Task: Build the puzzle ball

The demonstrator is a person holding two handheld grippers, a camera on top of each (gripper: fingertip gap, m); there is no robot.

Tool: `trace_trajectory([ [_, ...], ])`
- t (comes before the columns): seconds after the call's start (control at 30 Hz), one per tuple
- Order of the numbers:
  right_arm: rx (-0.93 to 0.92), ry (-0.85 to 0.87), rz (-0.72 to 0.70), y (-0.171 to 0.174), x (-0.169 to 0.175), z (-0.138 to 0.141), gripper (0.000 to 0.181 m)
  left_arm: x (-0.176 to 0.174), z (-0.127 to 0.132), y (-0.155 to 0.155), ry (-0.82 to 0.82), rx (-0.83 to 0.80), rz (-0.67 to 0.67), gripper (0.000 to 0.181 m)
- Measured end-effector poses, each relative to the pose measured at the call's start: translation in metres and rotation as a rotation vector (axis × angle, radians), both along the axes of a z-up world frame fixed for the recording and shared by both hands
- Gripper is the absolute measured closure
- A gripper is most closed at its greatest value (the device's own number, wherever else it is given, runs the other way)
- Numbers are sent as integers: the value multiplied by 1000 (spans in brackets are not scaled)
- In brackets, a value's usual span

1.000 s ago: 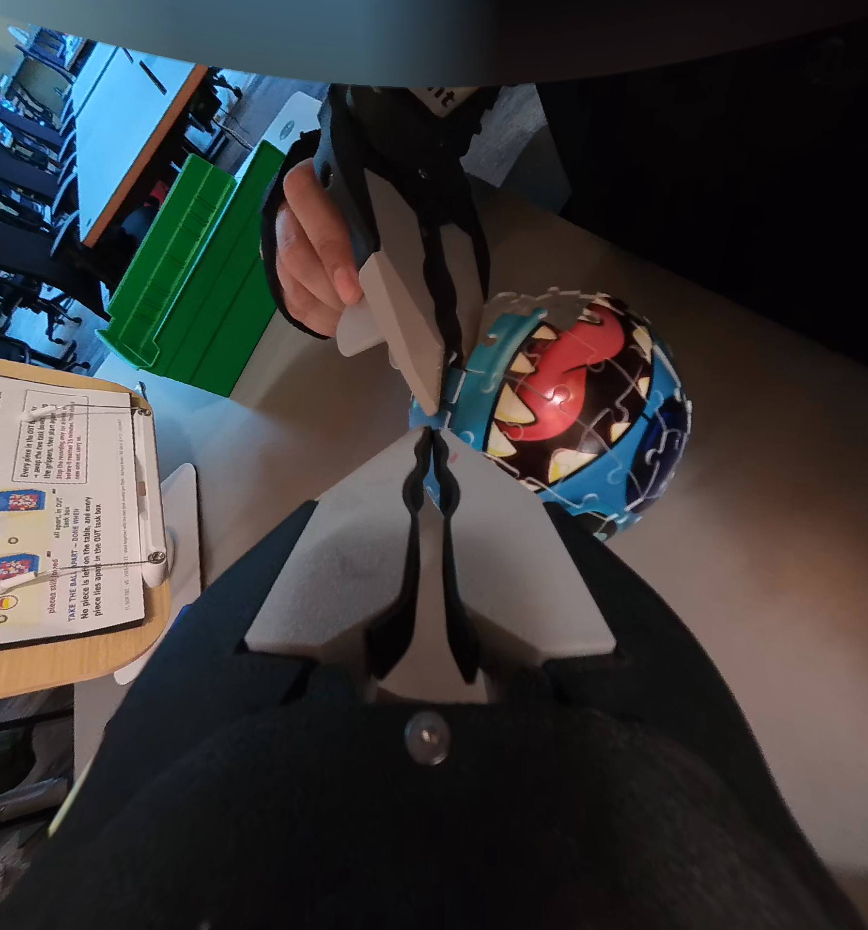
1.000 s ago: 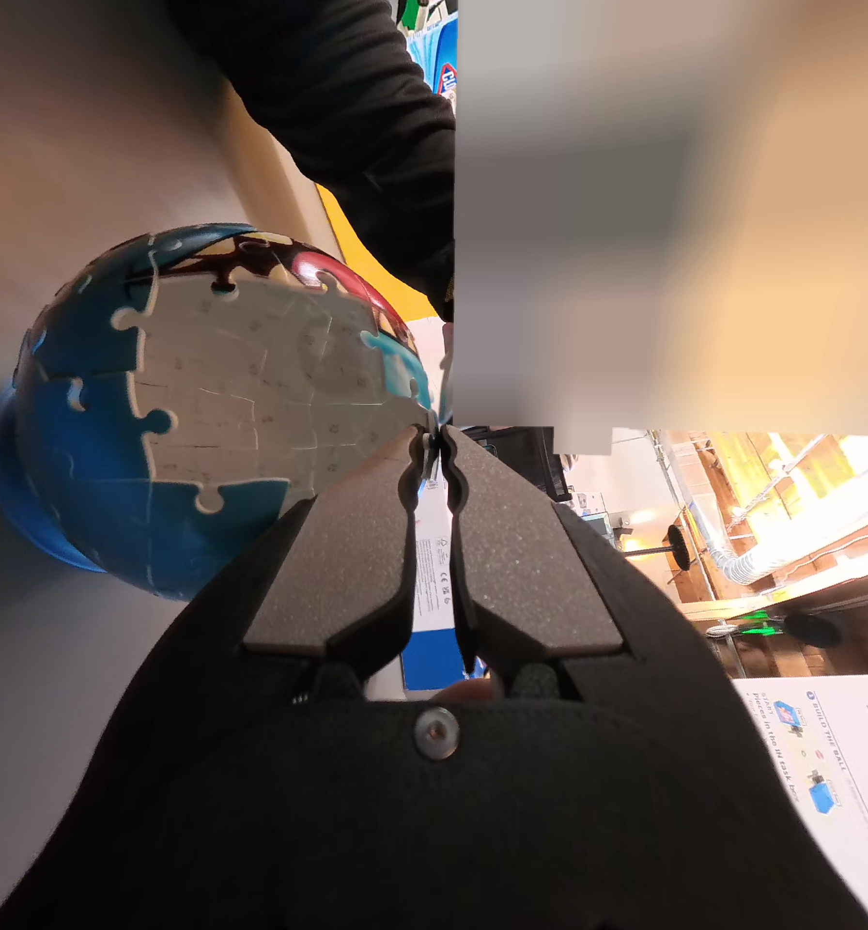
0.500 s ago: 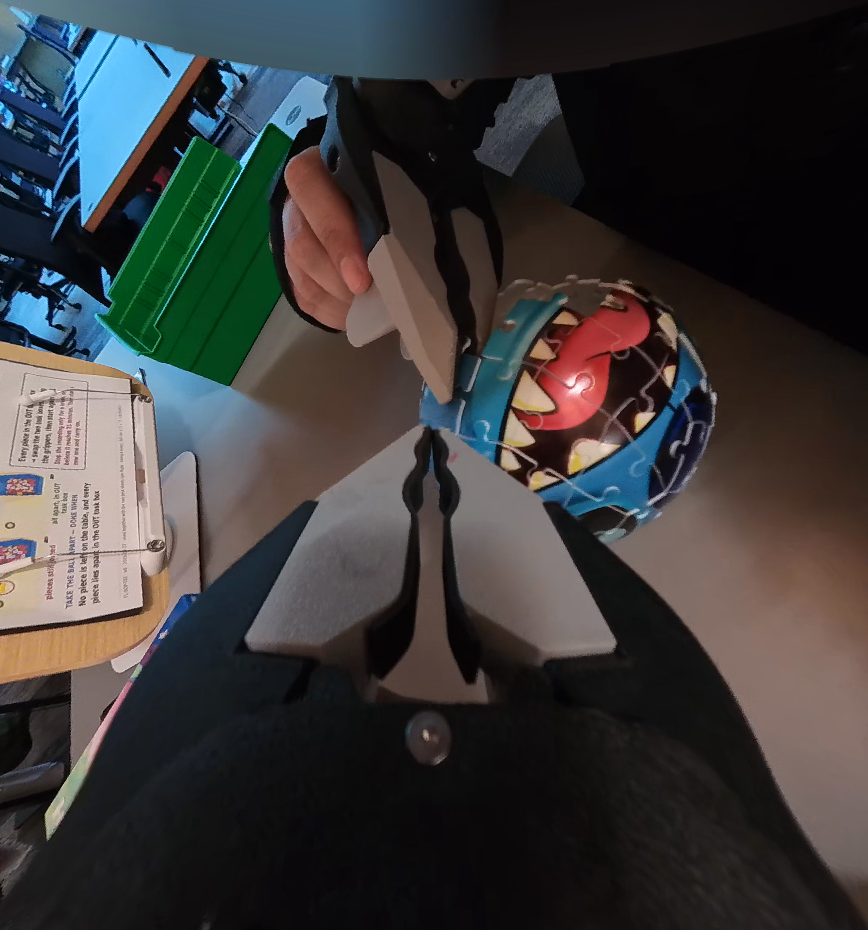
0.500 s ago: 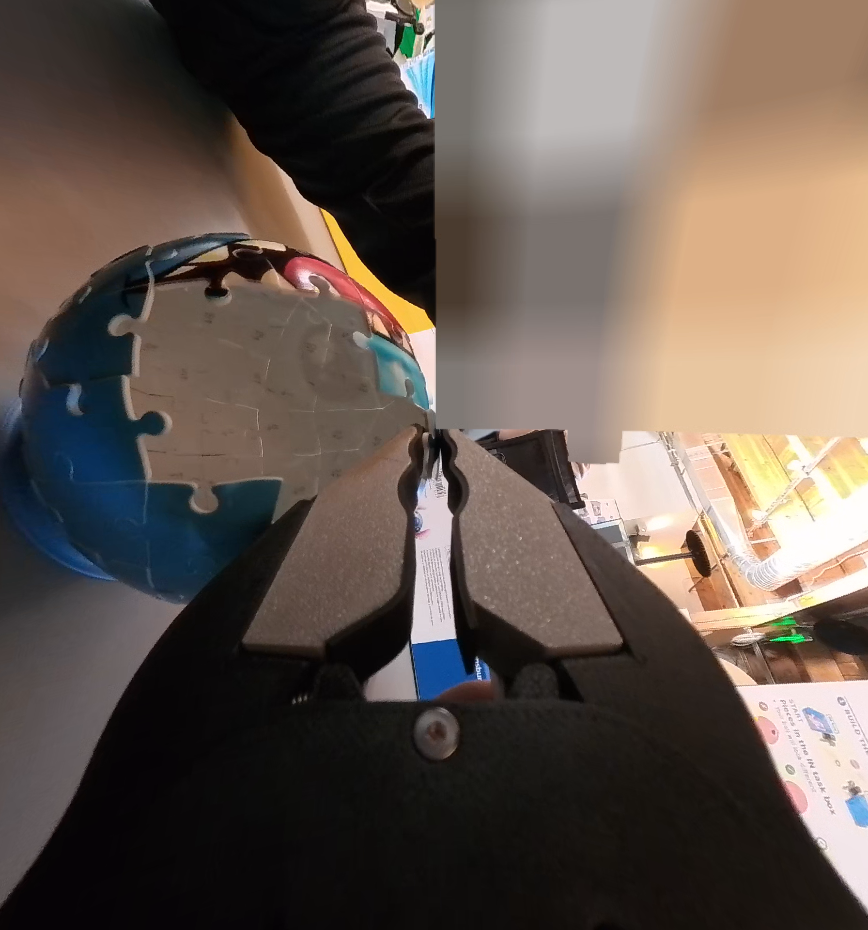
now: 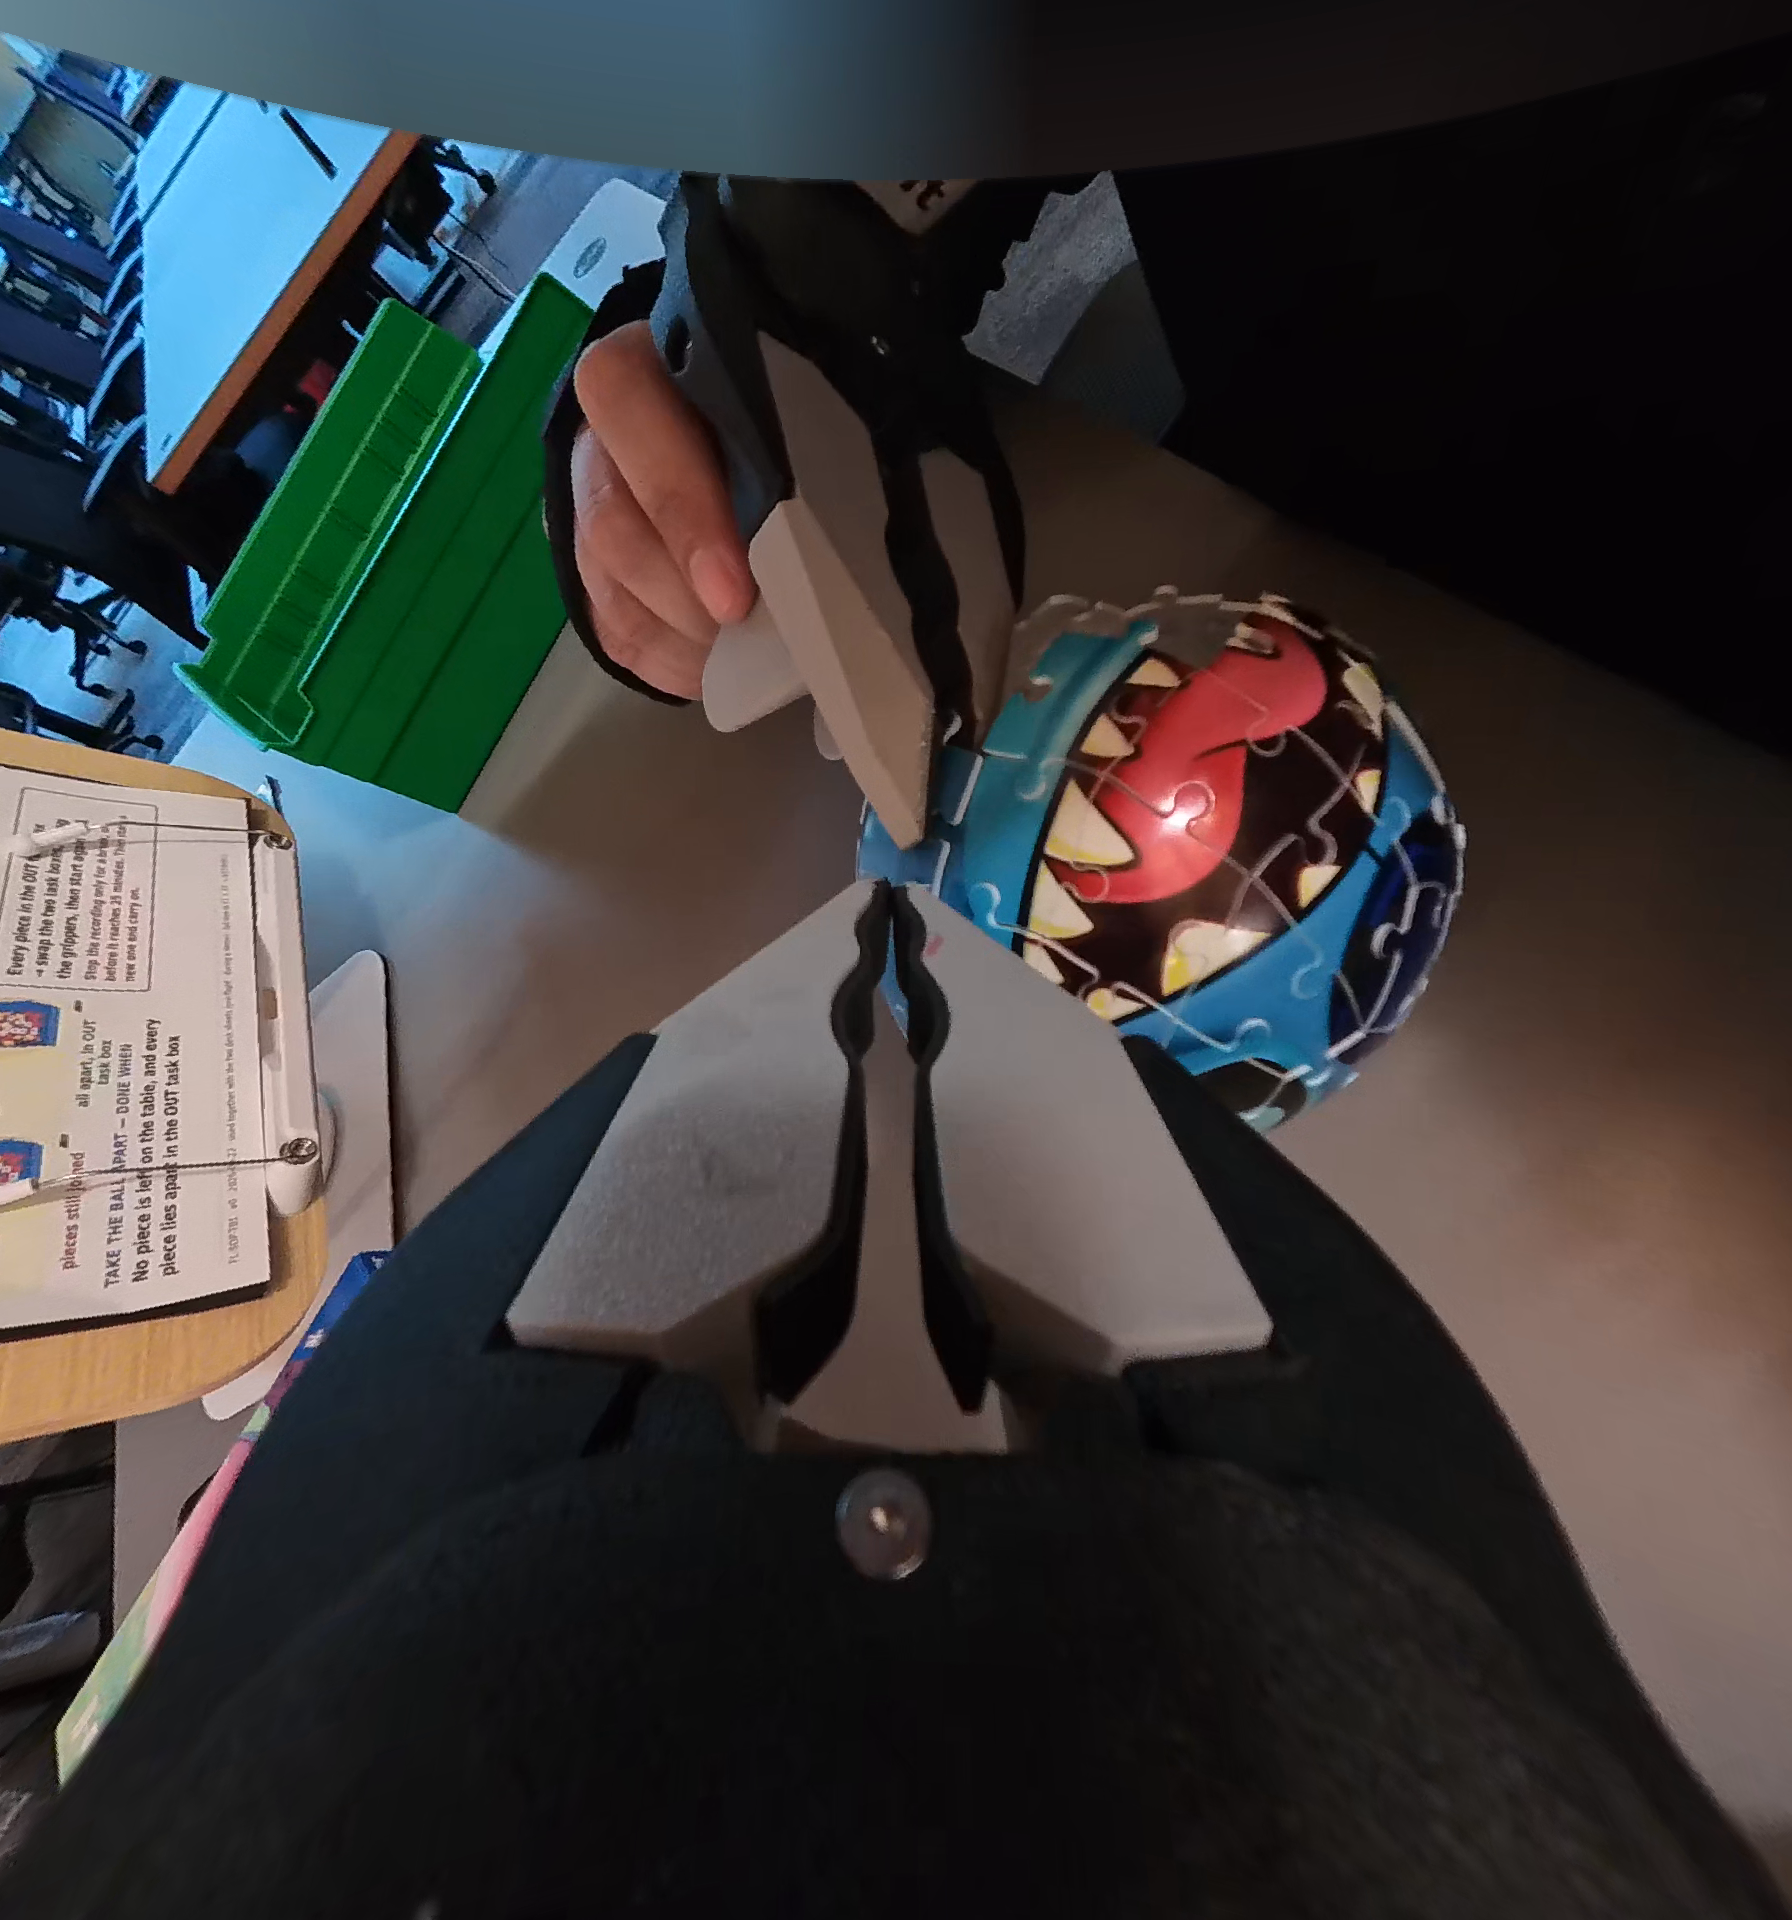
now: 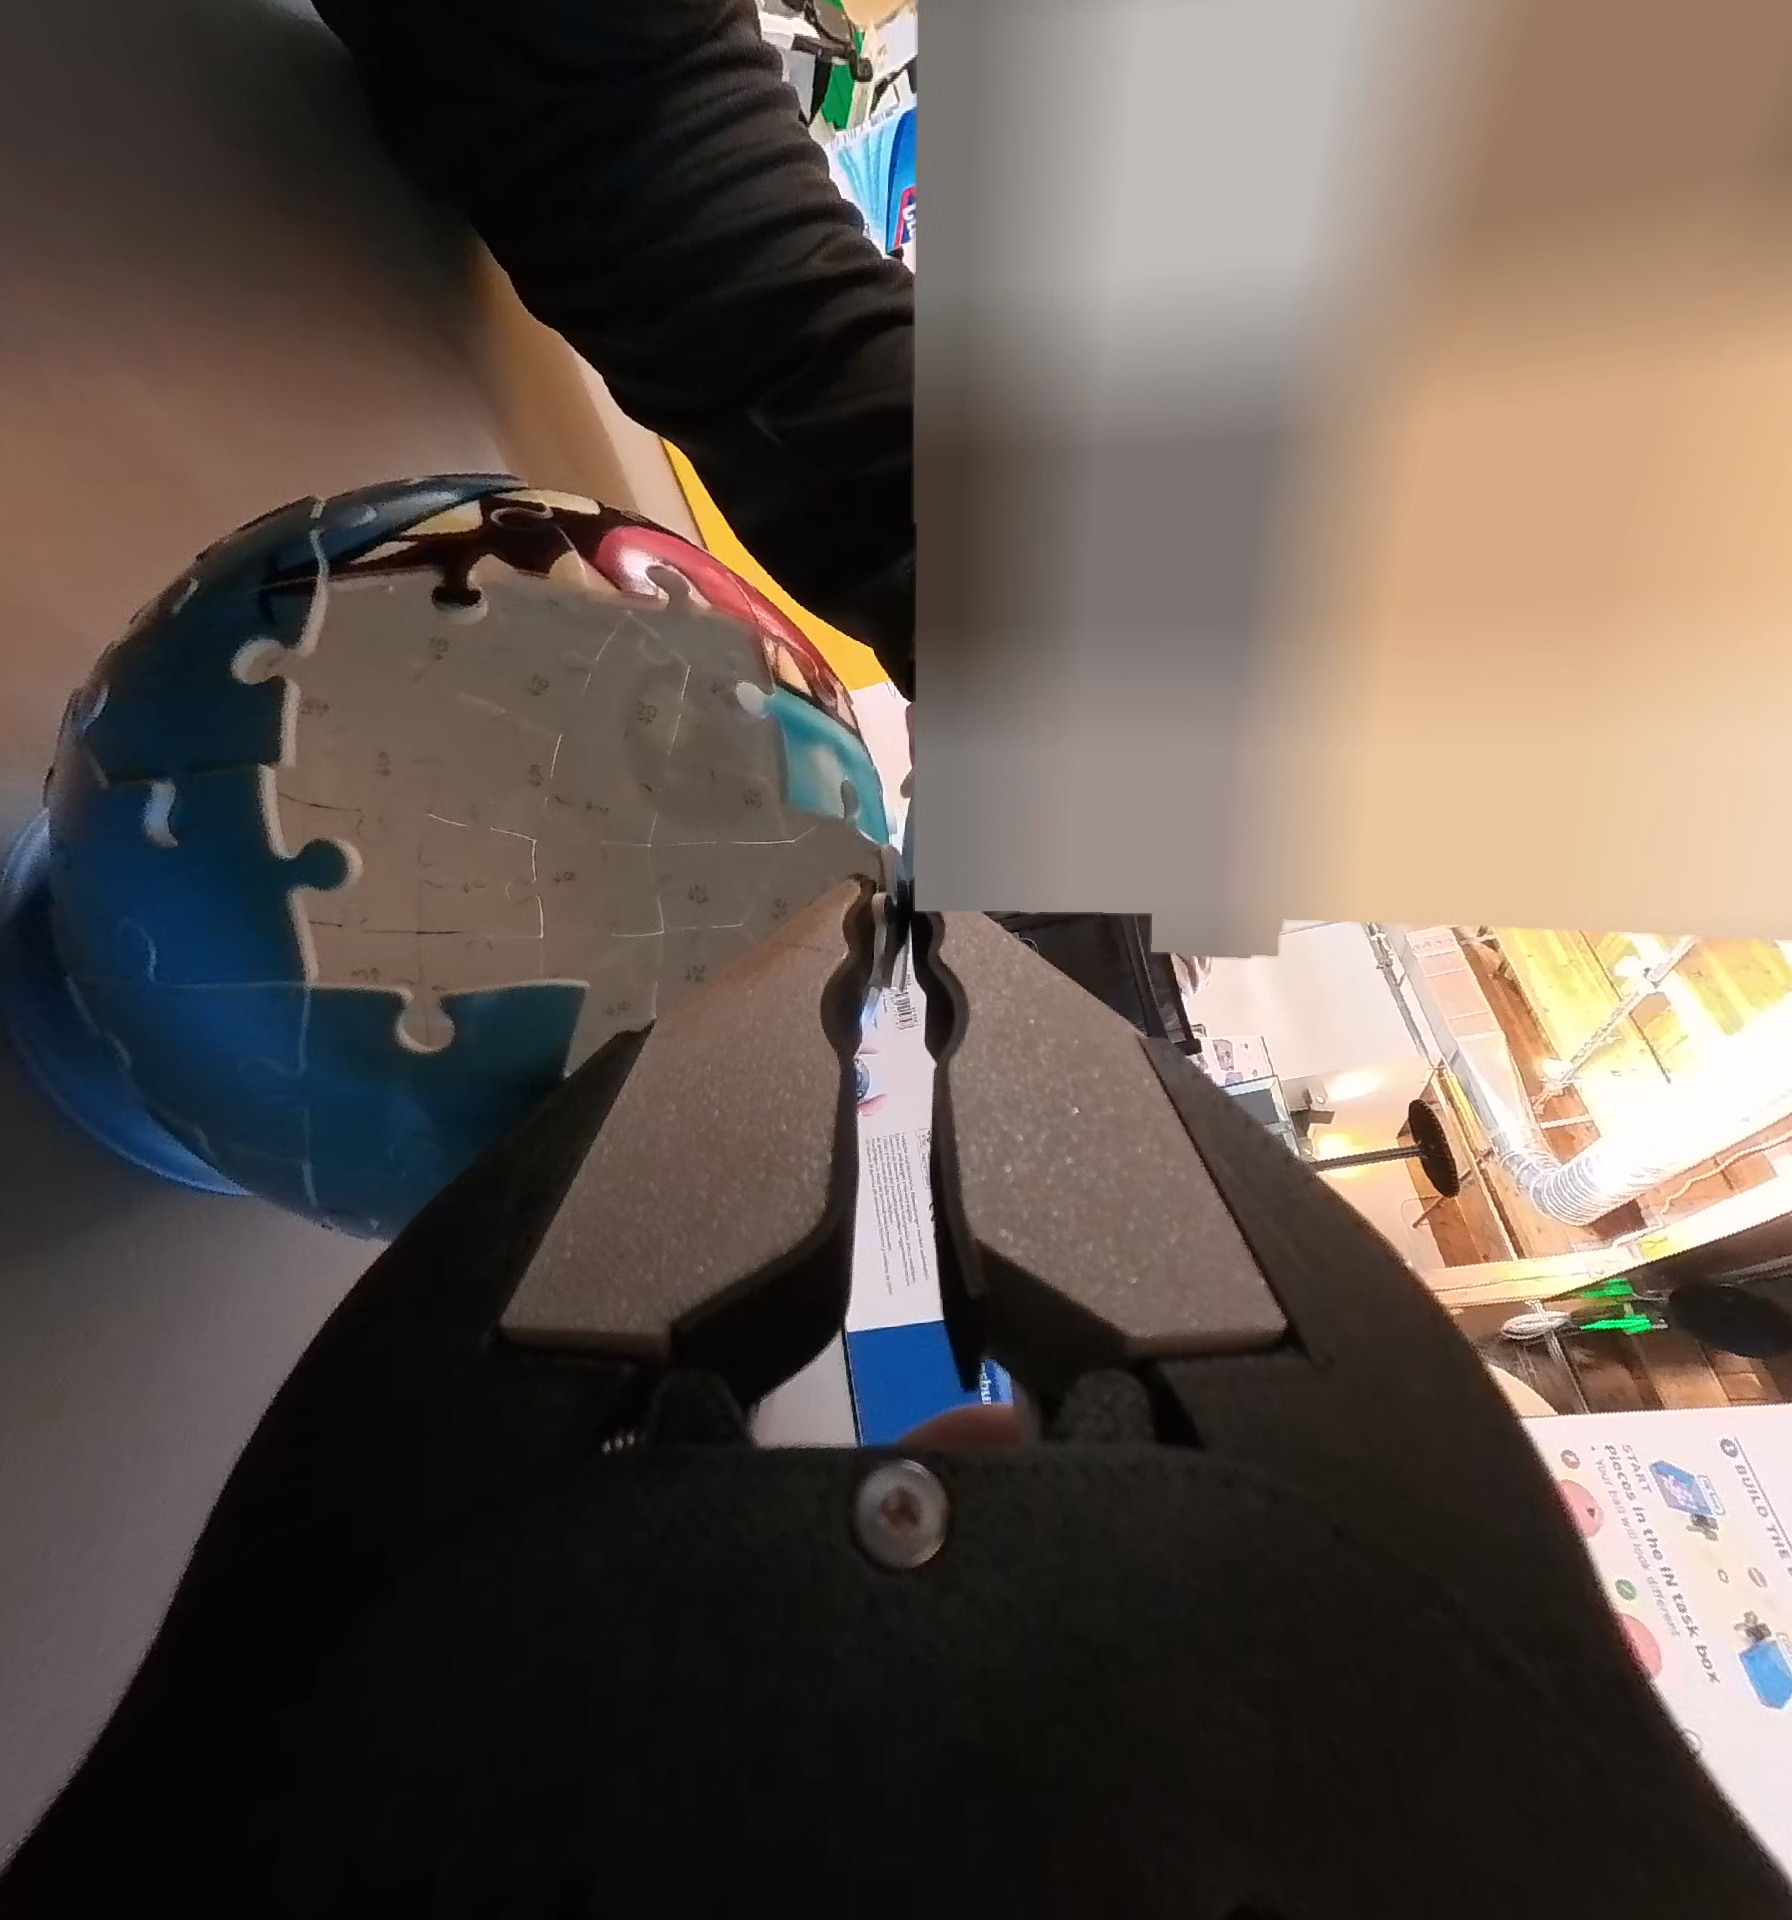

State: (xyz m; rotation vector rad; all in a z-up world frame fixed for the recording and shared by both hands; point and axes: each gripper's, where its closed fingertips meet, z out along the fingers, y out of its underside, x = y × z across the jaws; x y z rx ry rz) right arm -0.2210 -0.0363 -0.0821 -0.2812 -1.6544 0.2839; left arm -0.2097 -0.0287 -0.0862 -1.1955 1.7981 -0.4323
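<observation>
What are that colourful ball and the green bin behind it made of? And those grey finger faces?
The puzzle ball looks like glossy rigid plastic: curved interlocking pieces, a bright highlight on the red tongue, a matt grey inside. The green bin seems to be moulded plastic with ribbed walls and a satin sheen. The left gripper has matt grey fingers with a fine grainy face, possibly printed plastic or foam; I cannot tell which.
</observation>
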Motion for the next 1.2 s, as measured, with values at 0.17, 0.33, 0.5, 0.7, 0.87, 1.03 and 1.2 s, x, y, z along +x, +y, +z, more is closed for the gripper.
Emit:
trace_trajectory([
  [0.17, 17, -3, 1, -1, 0, 0, 175, 0, 0, 0, 3, 5, 0, 181],
  [0.33, 34, -9, -14, 1, -2, -1, 178, 1, 1, -2, 2, 6, -5, 181],
  [0.5, 89, 15, -29, 1, -3, 0, 180, 1, 1, -2, 2, 6, -6, 181],
  [0.7, 114, 23, -32, 1, -4, 0, 180, 1, 1, -3, 3, 6, -7, 181],
  [0.87, 138, 34, -37, 1, -4, 1, 181, 1, 2, -4, 4, 9, -9, 181],
  [1.03, 154, 44, -39, 0, -5, 2, 181, 1, 2, -4, 8, 18, -8, 181],
  [1.2, 162, 58, -26, -1, -5, 2, 181, 1, 2, -5, 10, 17, -11, 181],
])
